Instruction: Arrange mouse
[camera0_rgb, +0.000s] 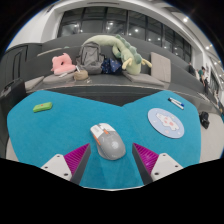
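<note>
A grey and white mouse (108, 142) with an orange stripe lies on the teal table mat (60, 130). My gripper (112, 160) is open. Its two fingers with magenta pads (76, 157) stand to either side of the mouse's near end, with a gap at each side. The mouse rests on the mat between and just ahead of the fingertips.
A round white and blue coaster (164, 122) lies to the right of the mouse. A pen (176, 101) lies beyond it. A small green object (42, 106) lies far left. Plush toys (115, 52), a pink item (63, 64) and a bag sit on the bench behind.
</note>
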